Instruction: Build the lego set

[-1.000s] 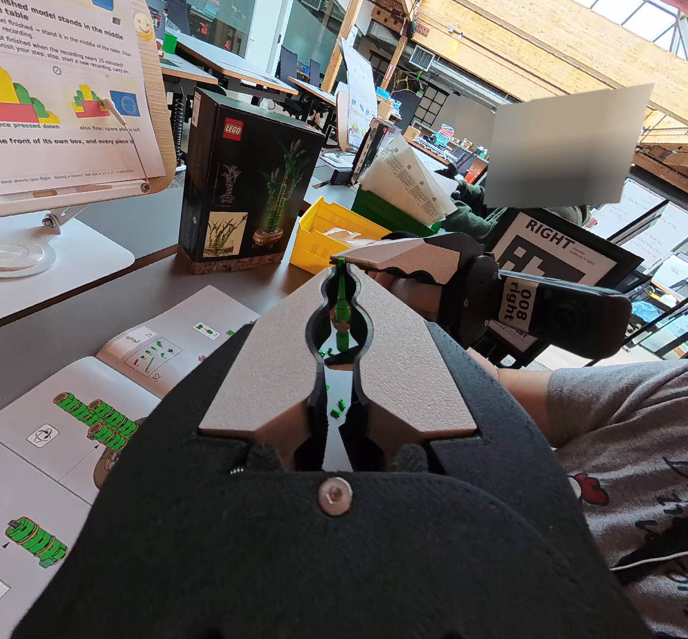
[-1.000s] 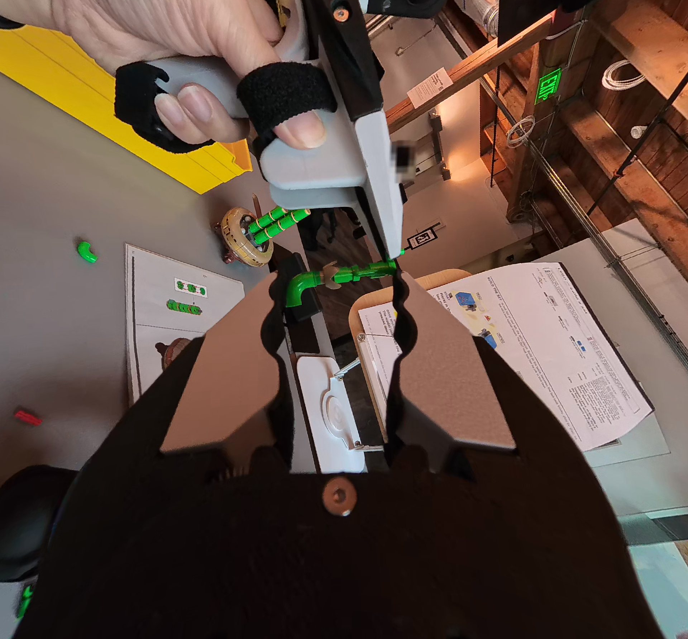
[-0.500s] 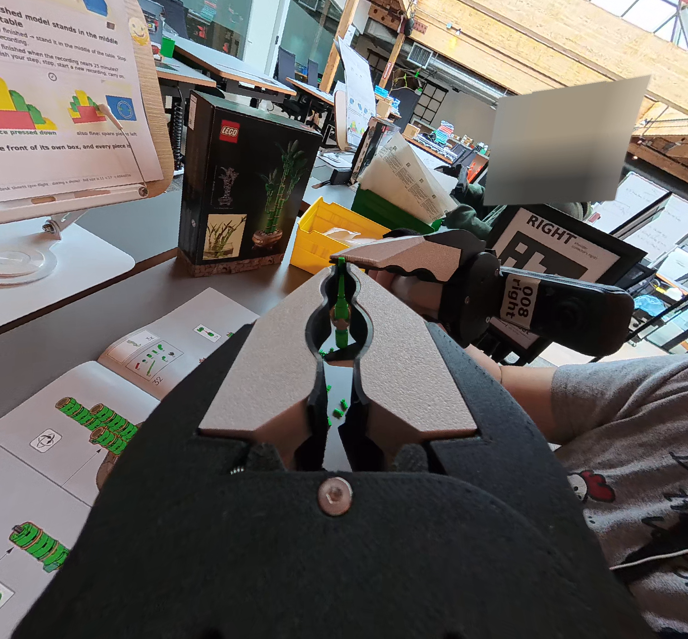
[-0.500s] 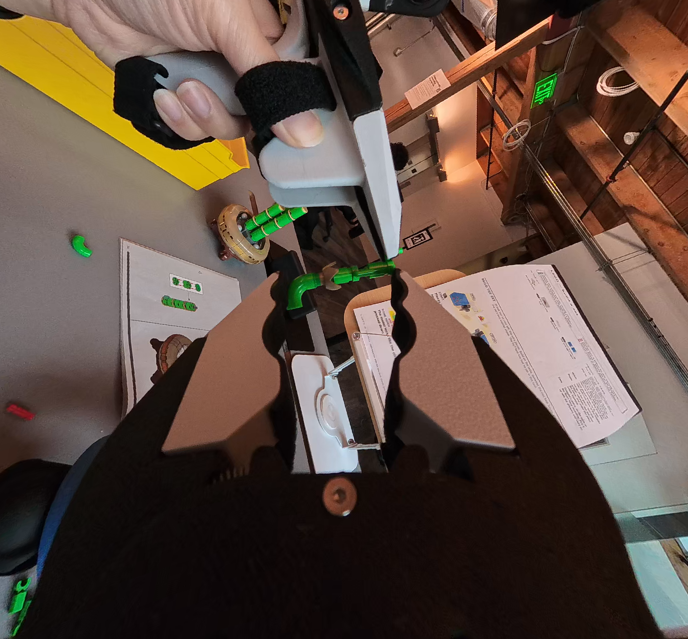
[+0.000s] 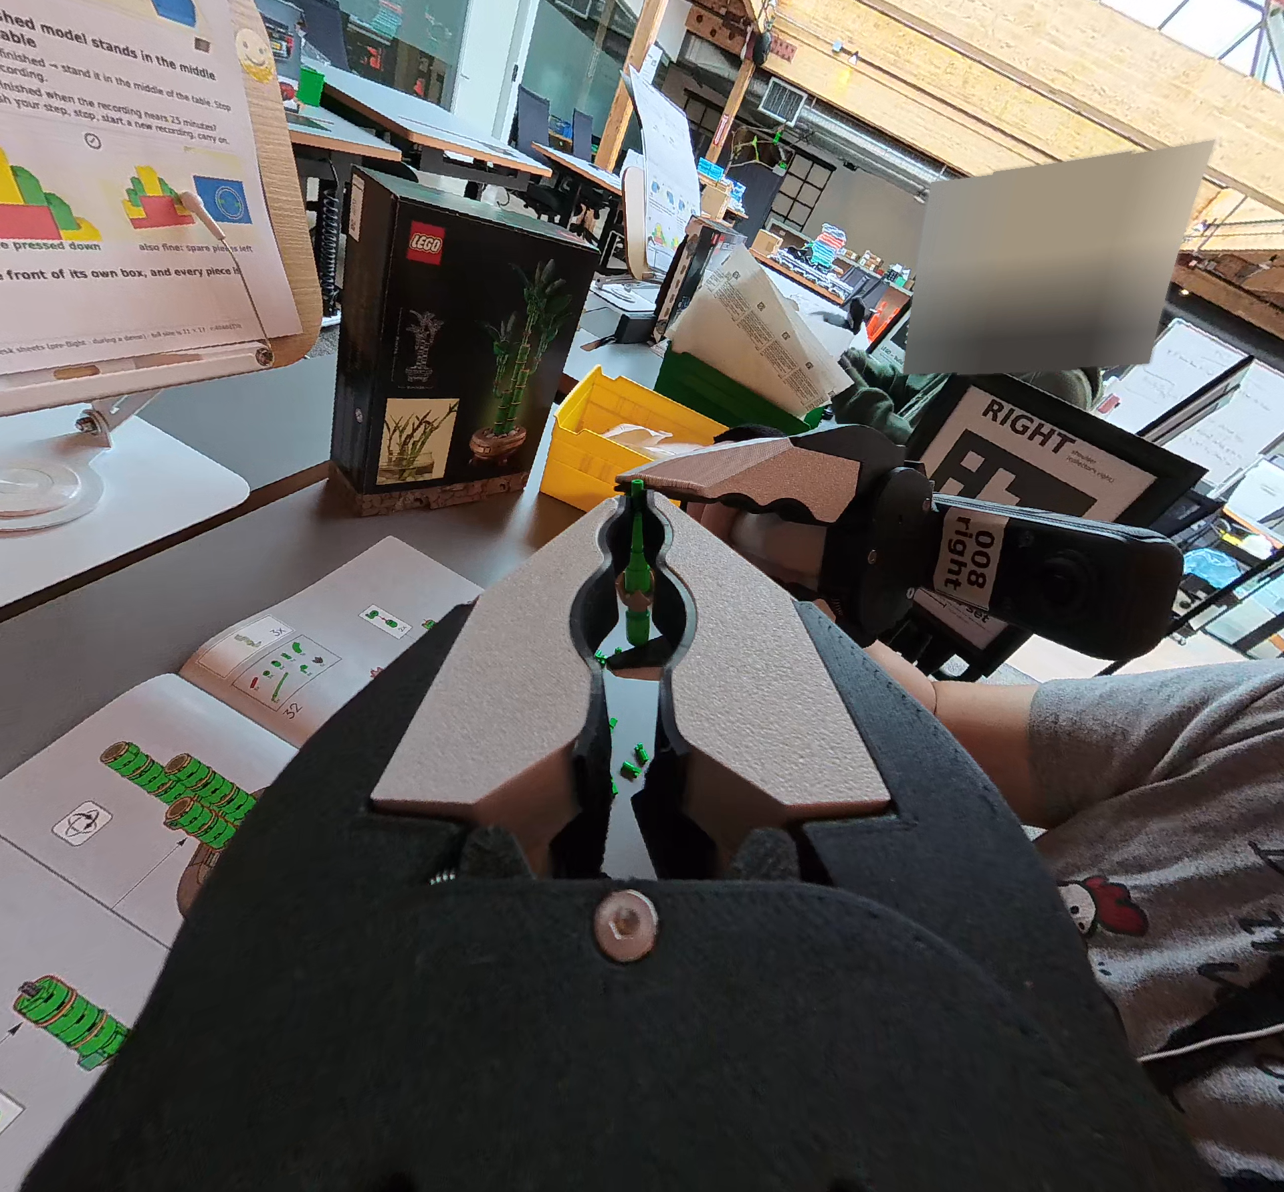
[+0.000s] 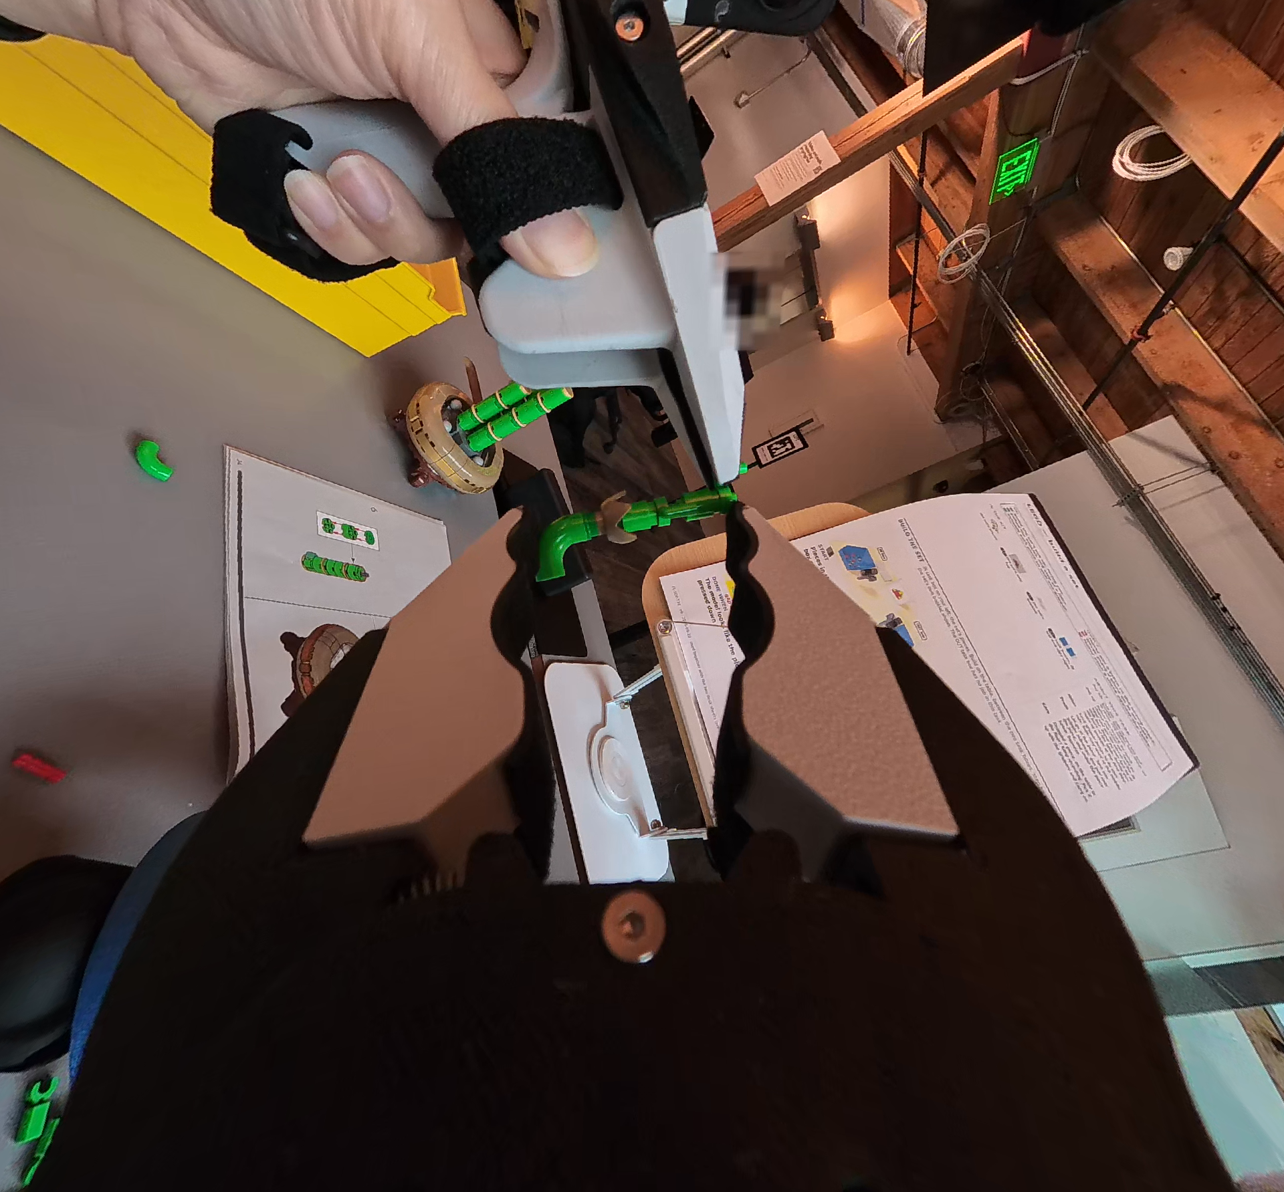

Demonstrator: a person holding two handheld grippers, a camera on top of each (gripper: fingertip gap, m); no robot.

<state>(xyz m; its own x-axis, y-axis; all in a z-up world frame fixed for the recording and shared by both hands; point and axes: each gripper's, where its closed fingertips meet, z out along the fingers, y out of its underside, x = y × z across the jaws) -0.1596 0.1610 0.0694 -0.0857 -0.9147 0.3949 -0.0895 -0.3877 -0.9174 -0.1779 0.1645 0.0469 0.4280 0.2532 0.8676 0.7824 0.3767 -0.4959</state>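
Observation:
My left gripper (image 5: 636,506) is shut on a thin green bamboo stalk (image 5: 636,575) with a tan collar, held up above the table. In the right wrist view the stalk (image 6: 653,519) lies crosswise, with a green elbow (image 6: 556,547) at its free end, and the left gripper's grey fingers (image 6: 695,360) pinch its other end. My right gripper (image 6: 625,519) is open, its jaws wide apart on either side of the stalk. One right fingertip (image 5: 646,481) touches the stalk's pinched end.
A tan round base with green stalks (image 6: 458,443) stands on the grey table beside the open instruction booklet (image 6: 313,568). A loose green elbow (image 6: 153,460), a red piece (image 6: 38,766) and small green pieces (image 5: 632,759) lie around. The yellow bin (image 5: 611,436), set box (image 5: 451,353) and sheet stand (image 5: 125,151) stand behind. Both grippers' tips are close together, under 4 cm apart. My right tips are roughly 20 cm from the red piece (image 6: 38,766).
Almost nothing has changed. Both grippers keep the same pose around the stalk, with only a slight drift of the views.

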